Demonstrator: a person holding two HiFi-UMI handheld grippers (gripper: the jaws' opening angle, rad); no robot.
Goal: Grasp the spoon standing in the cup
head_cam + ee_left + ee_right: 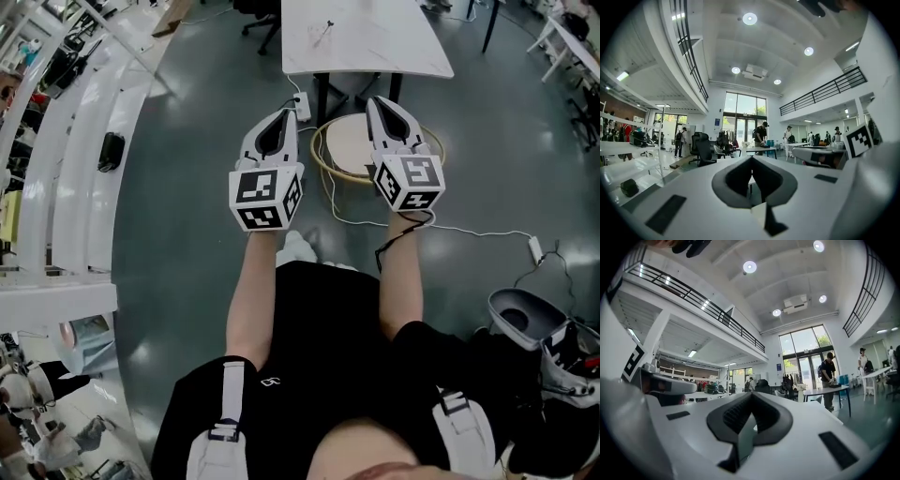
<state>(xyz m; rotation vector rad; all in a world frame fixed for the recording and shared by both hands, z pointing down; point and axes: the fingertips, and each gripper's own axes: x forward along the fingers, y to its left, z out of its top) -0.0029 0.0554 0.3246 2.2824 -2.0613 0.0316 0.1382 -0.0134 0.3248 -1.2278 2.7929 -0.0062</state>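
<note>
Across the middle of the head view, two bare forearms reach forward over a grey floor [187,141], each hand holding a gripper with a marker cube at its near end. The left gripper [285,112] sits left of centre and the right gripper [378,99] right of centre. They are level with each other and apart, both pointing toward the top of the frame.

Each gripper's own view shows its jaws together, tips meeting, with nothing between them. Only the open hall lies beyond.

At the top centre of the head view stands a white table [394,42], beyond the gripper tips. On its left part lies a small object [323,31], well apart from both grippers. It is too small to tell whether it is the cup with the spoon.

Below the table's near edge, between the two grippers, is a round pale disc [349,141] ringed by a yellowish hoop. A white cable [469,232] trails from it across the floor toward the right side of the frame.
</note>
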